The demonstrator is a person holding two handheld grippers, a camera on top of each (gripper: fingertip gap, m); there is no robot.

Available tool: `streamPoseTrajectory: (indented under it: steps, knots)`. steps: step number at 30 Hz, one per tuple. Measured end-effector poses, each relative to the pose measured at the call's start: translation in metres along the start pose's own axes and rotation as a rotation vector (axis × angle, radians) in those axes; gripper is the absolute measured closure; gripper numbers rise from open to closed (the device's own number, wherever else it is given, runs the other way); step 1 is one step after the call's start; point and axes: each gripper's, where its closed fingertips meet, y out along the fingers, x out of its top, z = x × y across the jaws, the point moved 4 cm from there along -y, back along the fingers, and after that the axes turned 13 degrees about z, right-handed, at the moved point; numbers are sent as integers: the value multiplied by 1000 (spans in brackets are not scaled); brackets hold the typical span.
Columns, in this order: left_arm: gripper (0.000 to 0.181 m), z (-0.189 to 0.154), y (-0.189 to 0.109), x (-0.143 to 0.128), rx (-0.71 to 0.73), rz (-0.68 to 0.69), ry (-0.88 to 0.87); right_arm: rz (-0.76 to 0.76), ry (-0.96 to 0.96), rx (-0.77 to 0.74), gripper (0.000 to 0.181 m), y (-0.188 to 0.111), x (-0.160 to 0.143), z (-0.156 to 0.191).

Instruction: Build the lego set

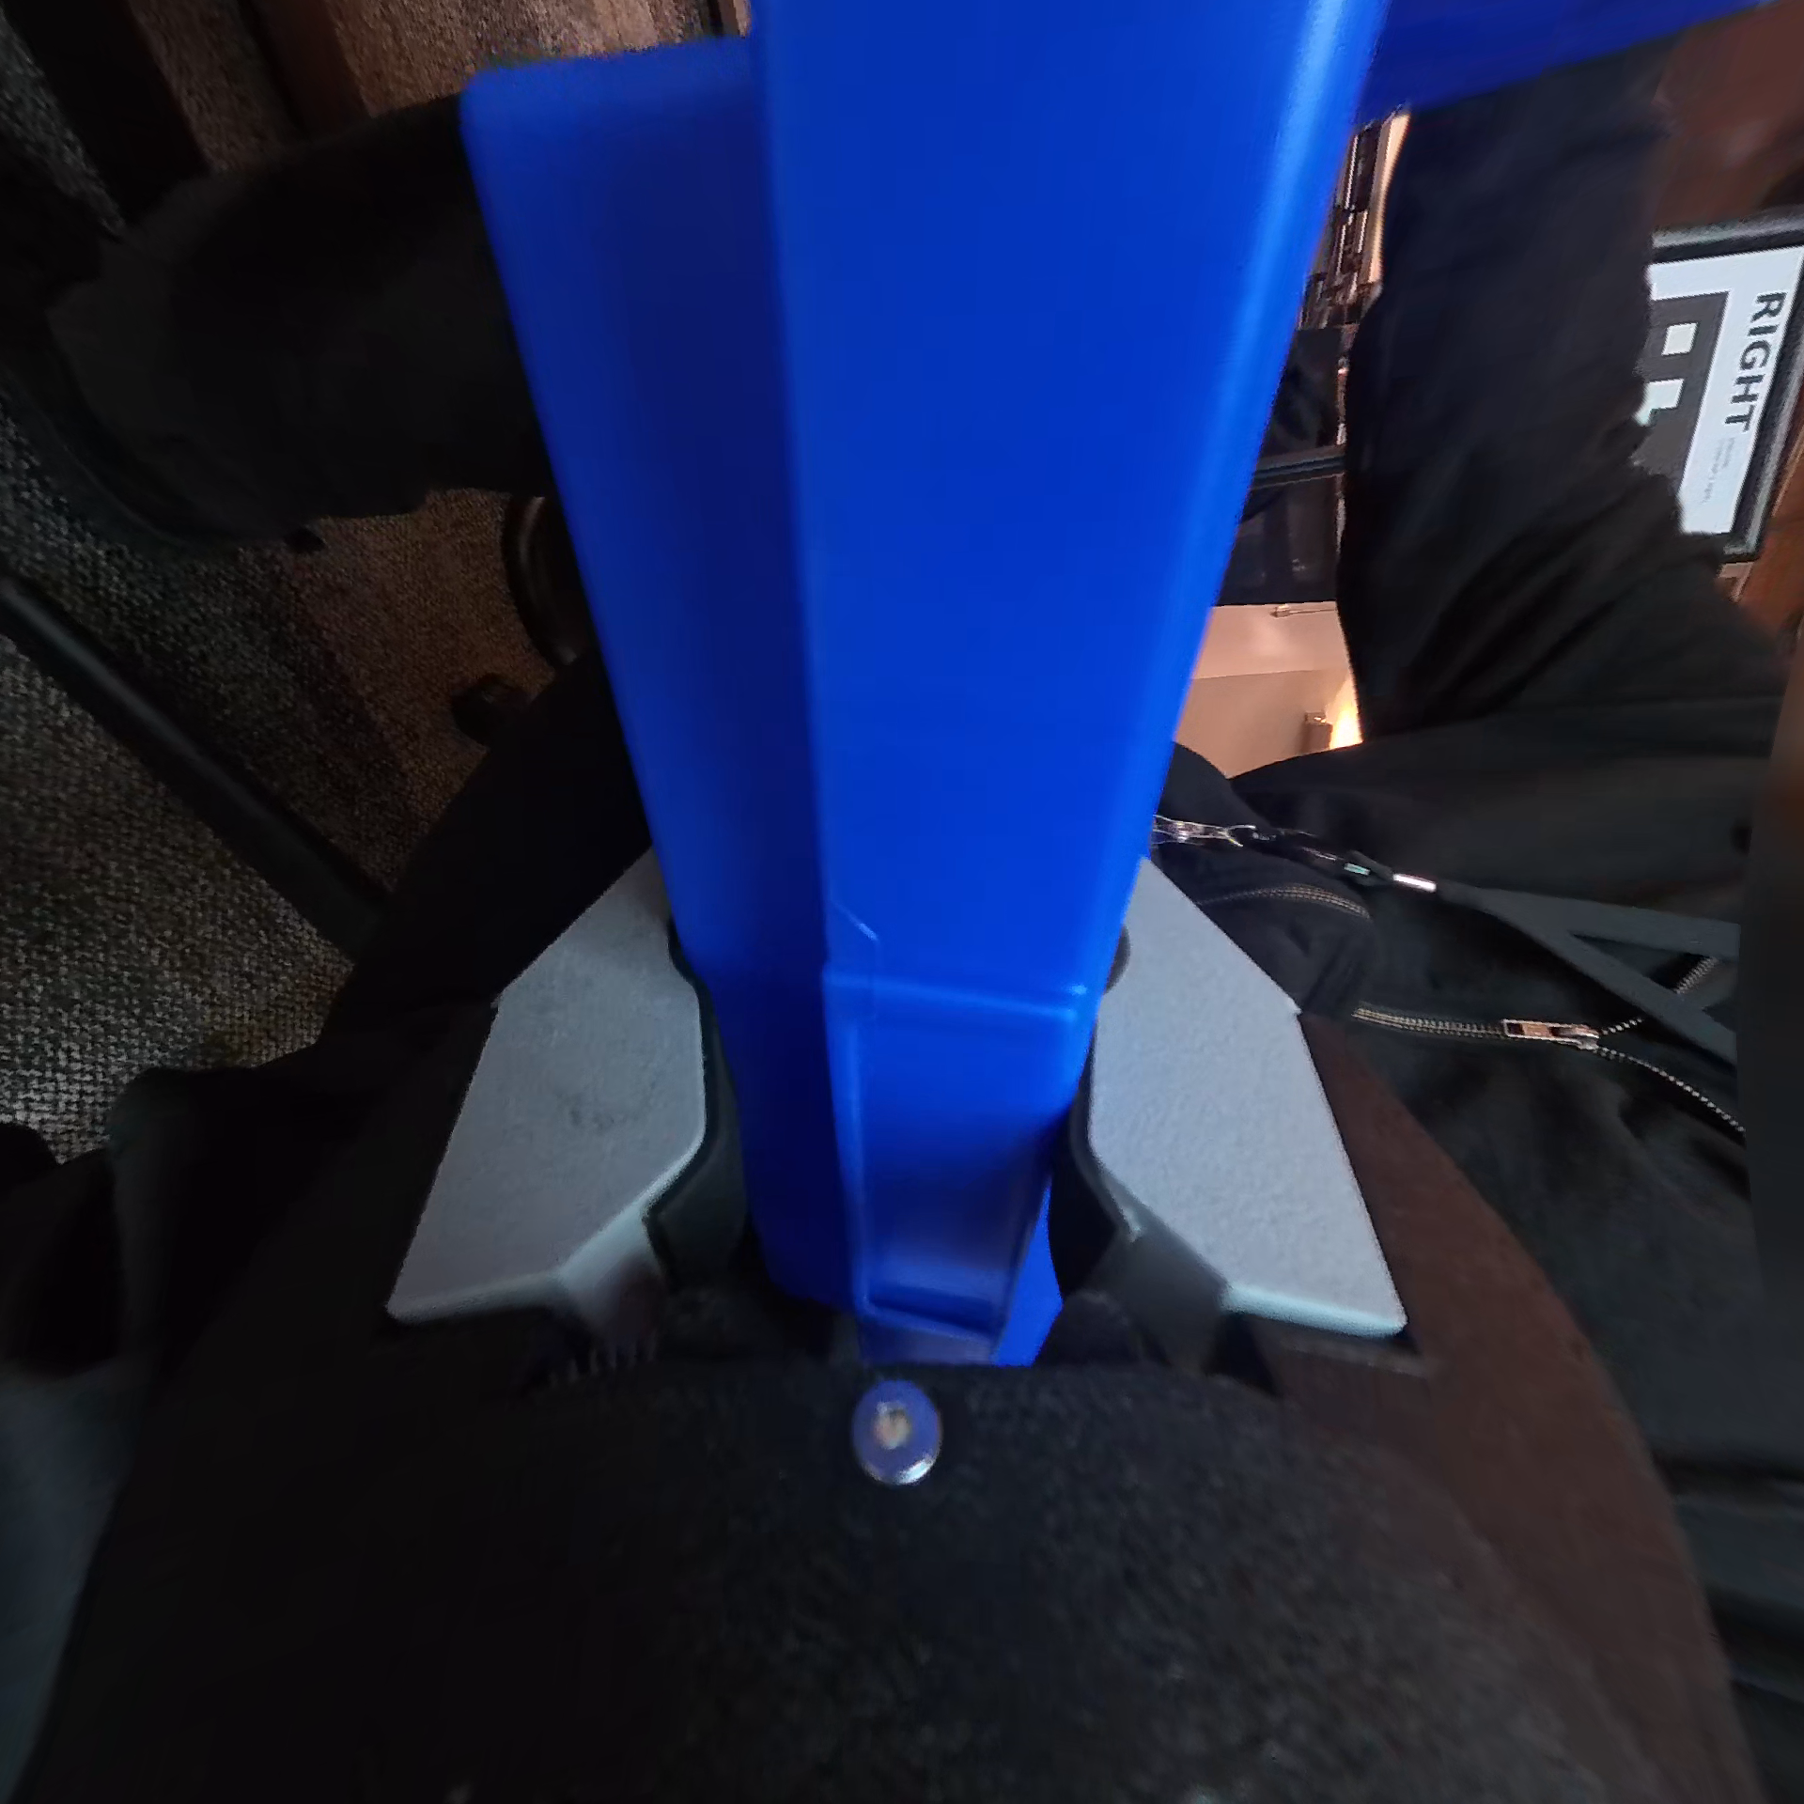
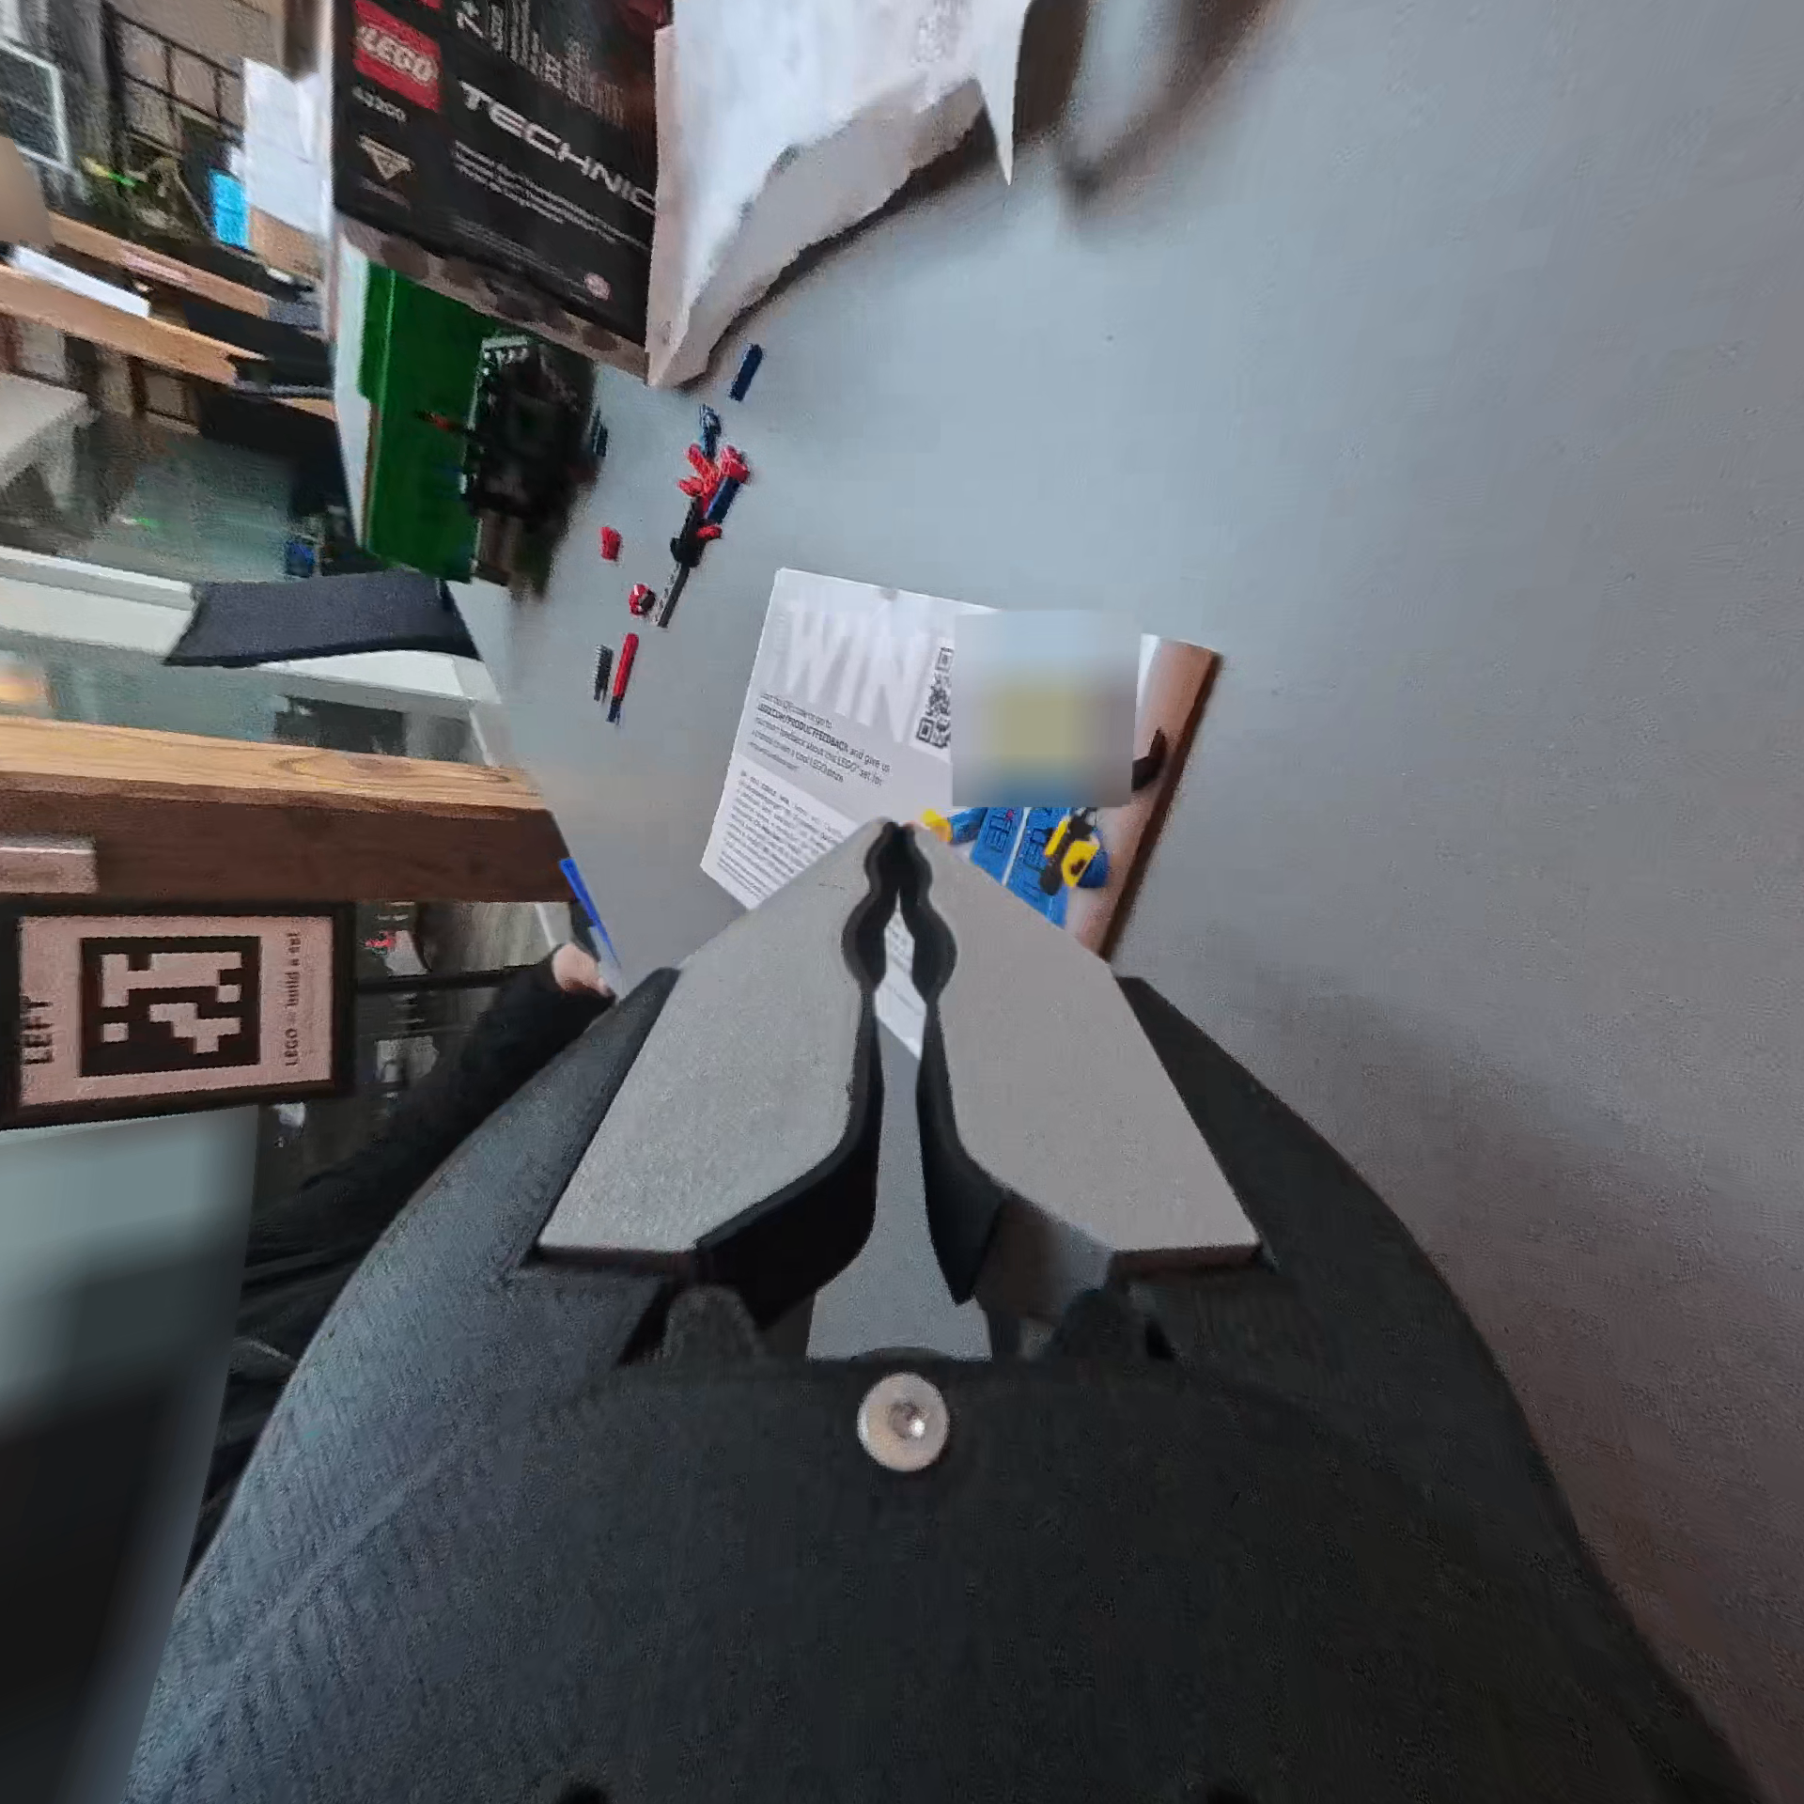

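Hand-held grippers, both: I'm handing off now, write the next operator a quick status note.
Left hand-held gripper: shut on a big blue plastic part, pointed away from the table.
Right hand-held gripper: shut, empty, over the booklet on the grey table.
Loose red, blue and black pieces lie beyond the booklet, near the set's box and a dark, partly built model on a green sheet.
Left: most of the build.
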Motion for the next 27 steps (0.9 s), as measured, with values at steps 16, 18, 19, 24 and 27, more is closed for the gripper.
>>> streamPoseTrajectory:
  steps: [16, 18, 19, 24, 27]
  knots:
    - [105, -5, -2, -3, 16, -4, 18, 234, -605, -788, 74, 165, -37, 87]
    - [105, -6, -1, -2, 20, -1, 22, 186, -553, -776, 93, 167, -24, 85]
    - [105, -6, -2, -2, 22, -2, 25, 159, -563, -779, 123, 166, -19, 84]
    - [105, -7, -4, -3, 23, -13, 29, 121, -642, -793, 181, 163, -18, 81]
    - [105, -6, -2, -4, 21, -4, 23, 131, -562, -717, 181, 153, -9, 73]
